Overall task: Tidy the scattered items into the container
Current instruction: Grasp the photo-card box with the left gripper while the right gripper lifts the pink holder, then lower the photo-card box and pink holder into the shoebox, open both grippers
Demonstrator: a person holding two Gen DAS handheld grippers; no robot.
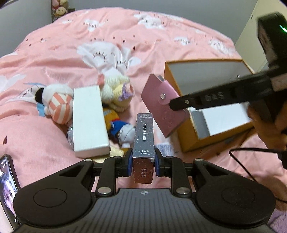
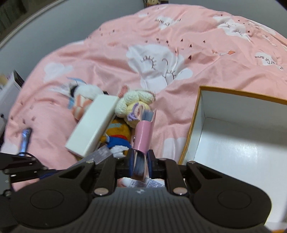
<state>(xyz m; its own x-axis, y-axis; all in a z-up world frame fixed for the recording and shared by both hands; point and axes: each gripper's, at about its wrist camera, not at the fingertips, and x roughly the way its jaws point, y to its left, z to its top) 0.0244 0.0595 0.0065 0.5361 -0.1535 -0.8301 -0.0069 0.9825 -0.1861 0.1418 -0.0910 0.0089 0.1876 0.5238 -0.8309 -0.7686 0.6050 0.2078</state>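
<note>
My left gripper point(image 1: 143, 165) is shut on a dark "PHOTO CARD" box point(image 1: 144, 136), held lifted above the bed. My right gripper point(image 2: 140, 164) is shut on a pink card holder point(image 2: 143, 136) with a snap button; in the left wrist view the same pink card holder point(image 1: 161, 102) hangs from the right gripper's fingers point(image 1: 181, 104) beside the orange box. The orange box point(image 1: 186, 136) with a white inside lies open on the right; its white floor point(image 2: 233, 143) holds a white insert. A long white box point(image 1: 89, 120) and several plush toys point(image 1: 114, 89) lie scattered on the bed.
The pink bedspread point(image 1: 71, 44) with white cloud prints covers the bed. A phone point(image 1: 8, 184) with a lit screen lies at the lower left. A black cable point(image 1: 251, 152) runs at the right. A hand point(image 1: 265, 123) holds the right gripper. Plush toys point(image 1: 60, 8) stand by the far wall.
</note>
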